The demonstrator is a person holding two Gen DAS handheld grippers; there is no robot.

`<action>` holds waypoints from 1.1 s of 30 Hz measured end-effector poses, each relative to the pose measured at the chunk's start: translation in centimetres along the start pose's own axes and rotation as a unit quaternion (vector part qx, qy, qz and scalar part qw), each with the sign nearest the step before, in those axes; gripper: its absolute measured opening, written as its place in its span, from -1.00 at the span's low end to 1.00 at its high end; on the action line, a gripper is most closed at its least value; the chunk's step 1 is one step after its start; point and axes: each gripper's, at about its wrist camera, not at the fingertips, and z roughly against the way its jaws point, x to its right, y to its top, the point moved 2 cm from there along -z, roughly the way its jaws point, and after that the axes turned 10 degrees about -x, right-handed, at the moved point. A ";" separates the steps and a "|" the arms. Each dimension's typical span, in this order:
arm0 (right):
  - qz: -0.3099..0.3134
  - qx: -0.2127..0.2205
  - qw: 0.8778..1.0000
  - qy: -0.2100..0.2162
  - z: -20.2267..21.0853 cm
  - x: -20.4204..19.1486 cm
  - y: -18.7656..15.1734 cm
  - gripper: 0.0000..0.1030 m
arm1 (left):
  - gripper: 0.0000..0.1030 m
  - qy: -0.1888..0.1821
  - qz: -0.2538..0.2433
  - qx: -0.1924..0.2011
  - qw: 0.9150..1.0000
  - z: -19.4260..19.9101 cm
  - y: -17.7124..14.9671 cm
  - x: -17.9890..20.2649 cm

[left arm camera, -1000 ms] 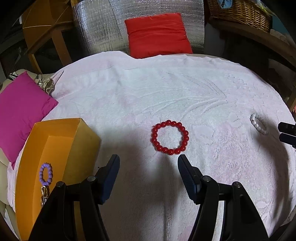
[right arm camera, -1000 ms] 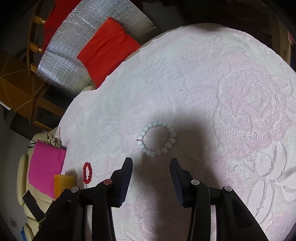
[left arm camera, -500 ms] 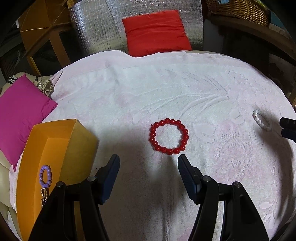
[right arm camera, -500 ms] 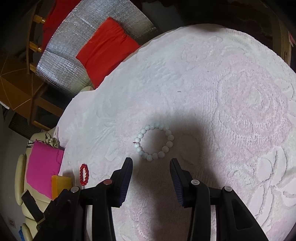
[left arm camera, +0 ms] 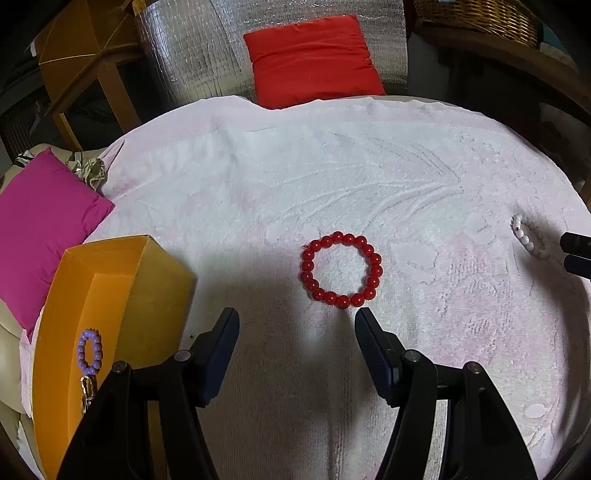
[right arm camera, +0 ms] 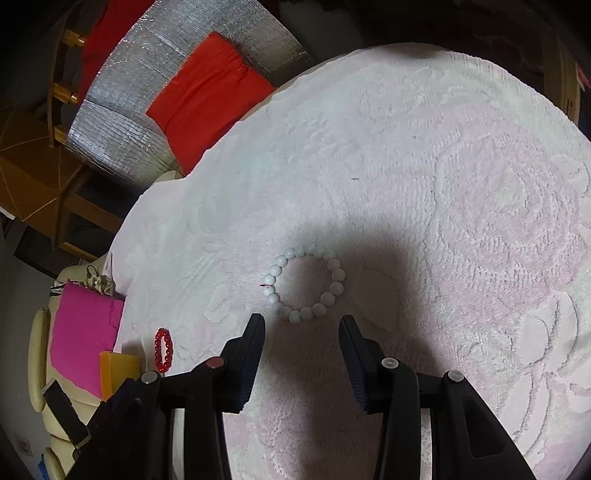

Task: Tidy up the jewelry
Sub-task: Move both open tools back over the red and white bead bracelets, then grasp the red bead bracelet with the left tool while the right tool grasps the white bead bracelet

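A red bead bracelet point(left arm camera: 341, 269) lies flat on the white towel, just beyond my open, empty left gripper point(left arm camera: 297, 321). It also shows small at the left of the right wrist view point(right arm camera: 163, 350). A white bead bracelet point(right arm camera: 305, 283) lies just beyond my open, empty right gripper point(right arm camera: 301, 323); it shows at the right edge of the left wrist view point(left arm camera: 528, 240). An orange box point(left arm camera: 92, 317) at the left holds a purple bead bracelet point(left arm camera: 89, 350) and a gold piece point(left arm camera: 87, 391).
The round table is covered by a white and pink towel point(left arm camera: 332, 166). A magenta cushion point(left arm camera: 40, 214) lies left of the box. A red cushion point(left arm camera: 310, 59) leans on silver foil behind the table. A wicker basket point(left arm camera: 480, 18) stands at the back right.
Both grippers have moved closer to their bracelets: the red one has come nearer the left fingertips and the white one nearer the right fingertips. Both stay open.
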 end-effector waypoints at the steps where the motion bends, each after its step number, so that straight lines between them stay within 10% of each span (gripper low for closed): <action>1: -0.001 0.000 1.000 0.000 0.0 0.0 0.0 -0.13 | 0.28 0.000 0.000 0.000 1.000 -0.1 0.0 0.0; 33: 0.008 0.003 0.999 -0.031 -1.4 0.0 1.7 -0.13 | 0.28 -0.013 0.004 -0.017 1.000 -1.7 0.7 0.0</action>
